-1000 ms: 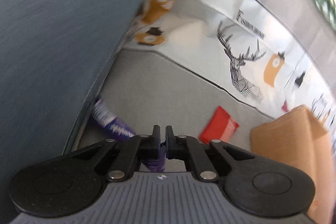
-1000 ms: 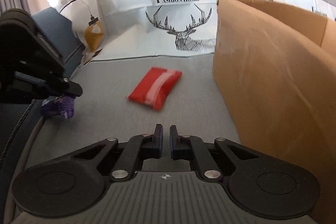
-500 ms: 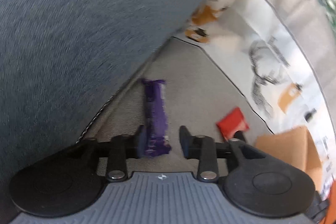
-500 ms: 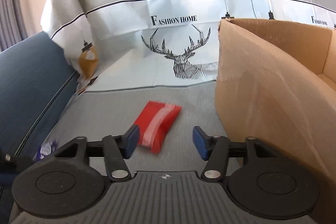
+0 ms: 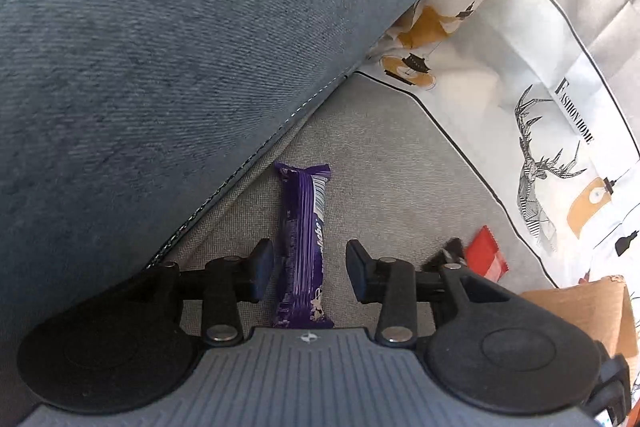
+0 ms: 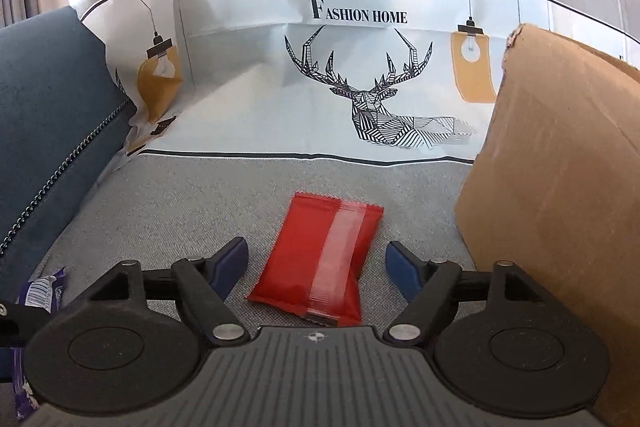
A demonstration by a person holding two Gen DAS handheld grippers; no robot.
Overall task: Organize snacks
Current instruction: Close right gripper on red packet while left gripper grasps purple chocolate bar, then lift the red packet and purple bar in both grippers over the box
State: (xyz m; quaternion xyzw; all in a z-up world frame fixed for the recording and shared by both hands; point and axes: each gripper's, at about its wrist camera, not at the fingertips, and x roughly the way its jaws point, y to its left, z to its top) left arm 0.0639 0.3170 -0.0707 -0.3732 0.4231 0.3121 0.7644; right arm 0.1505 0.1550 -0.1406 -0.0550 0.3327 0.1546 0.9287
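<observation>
Two pickups pending, one per hand. Left gripper astride purple bar on grey seat, jaws just widened, parted, no contact. Right gripper astride red packet, jaws just eased in slightly, parted, pads clear. Next, probably — lower, close across each wrapper's width, lift toward box. Blue cushion hard by bar's left: little room. Box wall just right of packet; open seat ahead.
</observation>
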